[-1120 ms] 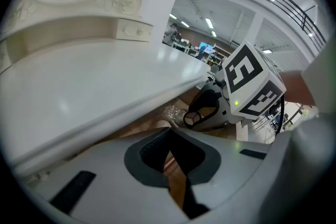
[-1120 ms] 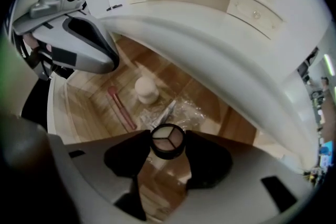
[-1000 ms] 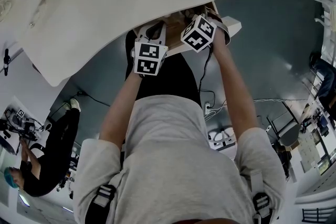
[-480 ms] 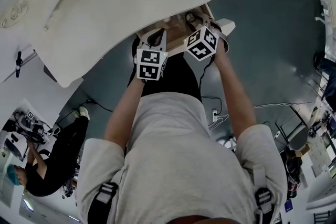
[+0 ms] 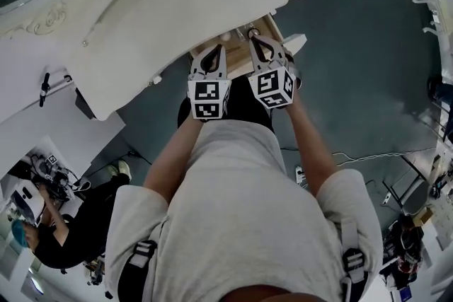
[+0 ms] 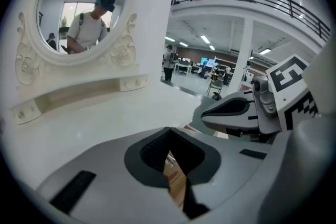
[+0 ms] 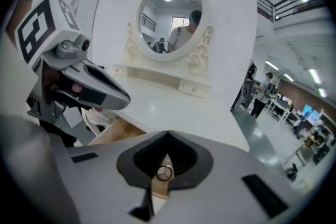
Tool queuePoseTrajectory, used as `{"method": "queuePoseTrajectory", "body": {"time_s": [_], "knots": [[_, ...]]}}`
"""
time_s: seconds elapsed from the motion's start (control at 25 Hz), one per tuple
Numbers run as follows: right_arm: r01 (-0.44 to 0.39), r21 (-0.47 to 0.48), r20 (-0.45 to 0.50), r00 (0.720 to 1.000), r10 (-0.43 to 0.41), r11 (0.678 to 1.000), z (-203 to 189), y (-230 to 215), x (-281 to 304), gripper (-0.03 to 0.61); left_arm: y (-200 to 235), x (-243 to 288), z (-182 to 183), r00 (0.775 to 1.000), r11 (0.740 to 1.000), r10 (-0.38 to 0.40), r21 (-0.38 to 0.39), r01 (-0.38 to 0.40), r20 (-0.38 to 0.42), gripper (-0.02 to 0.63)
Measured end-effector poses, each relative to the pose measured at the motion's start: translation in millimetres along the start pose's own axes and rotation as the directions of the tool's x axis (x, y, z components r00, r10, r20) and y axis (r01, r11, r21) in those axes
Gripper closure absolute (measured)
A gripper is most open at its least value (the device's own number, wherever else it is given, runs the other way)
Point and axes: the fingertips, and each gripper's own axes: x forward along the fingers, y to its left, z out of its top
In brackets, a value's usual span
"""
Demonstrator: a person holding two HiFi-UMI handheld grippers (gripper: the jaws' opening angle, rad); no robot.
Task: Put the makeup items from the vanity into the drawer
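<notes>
Standing at the white vanity [image 5: 177,3], a person holds one gripper in each hand over the open drawer [image 5: 238,56]. In the head view the drawer sticks out from the front edge of the surface, at 12 o'clock from the person's body, and its inside is bare wood.

The left gripper [image 5: 216,48] and the right gripper [image 5: 253,37] are side by side, close but not touching. The left one is at 9 o'clock of the right one. Both point into the drawer.

In the left gripper view, the jaws are pressed together, and only a thin strip of the wood shows through the slit between them.

In the right gripper view, those jaws are pressed together too. A small round thing [image 7: 164,173] with a three-arm mark shows in the slit, over the drawer's wood. I cannot tell if the jaws pinch it or if it just lies in the drawer.

The oval mirror [image 7: 169,13] stands at the far side of the surface, at 12 o'clock in that view.
</notes>
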Motion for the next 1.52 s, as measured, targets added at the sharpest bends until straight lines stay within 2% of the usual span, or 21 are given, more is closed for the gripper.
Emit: {"method": "queuePoseTrajectory", "body": {"time_s": [0.08, 0.16, 0.28, 0.4, 0.56, 0.68, 0.88, 1.08, 1.32, 1.52], "knots": [[0.029, 0.044, 0.055, 0.998, -0.032, 0.999, 16.2, -2.1, -15.6, 0.565, -7.4, -9.0, 15.7, 0.999, 1.000, -0.003, 0.025, 0.002, 0.038, 0.607], [0.039, 0.132, 0.113, 0.992, -0.054, 0.990, 30.8, -4.6, -33.5, 0.565, -12.3, -17.7, 29.2, 0.997, 0.999, 0.008, 0.036, -0.011, 0.081, 0.607], [0.005, 0.281, 0.190, 0.980, -0.060, 0.960, 47.1, -7.0, -58.4, 0.565, -11.1, -26.1, 48.1, 0.988, 0.998, 0.054, 0.005, -0.055, 0.146, 0.607], [0.012, 0.351, 0.249, 0.963, -0.105, 0.936, 61.3, -16.2, -81.8, 0.565, -15.4, -33.6, 68.7, 0.978, 0.998, 0.054, -0.026, -0.049, 0.201, 0.607], [0.103, 0.341, 0.295, 0.932, -0.211, 0.934, 78.7, -34.9, -112.1, 0.565, -39.7, -47.1, 91.8, 0.962, 0.999, -0.033, -0.027, 0.042, 0.270, 0.607], [0.153, 0.334, 0.304, 0.916, -0.260, 0.930, 87.3, -46.5, -120.1, 0.565, -43.3, -45.8, 88.4, 0.966, 0.997, -0.048, -0.041, 0.061, 0.254, 0.607], [0.158, 0.322, 0.296, 0.920, -0.258, 0.933, 86.3, -51.5, -123.2, 0.565, -50.4, -48.0, 93.5, 0.967, 0.998, -0.059, 0.012, 0.058, 0.249, 0.607], [0.145, 0.347, 0.299, 0.919, -0.256, 0.927, 83.6, -58.0, -122.2, 0.565, -61.5, -44.3, 109.5, 0.962, 0.997, -0.075, 0.002, 0.077, 0.263, 0.607], [0.107, 0.317, 0.308, 0.928, -0.209, 0.942, 90.0, -54.0, -115.4, 0.565, -68.6, -42.9, 114.1, 0.961, 0.996, -0.092, 0.005, 0.094, 0.260, 0.607], [0.101, 0.348, 0.299, 0.930, -0.212, 0.932, 90.3, -55.6, -116.5, 0.565, -64.9, -49.4, 111.9, 0.964, 0.995, -0.093, -0.005, 0.097, 0.250, 0.607]]}}
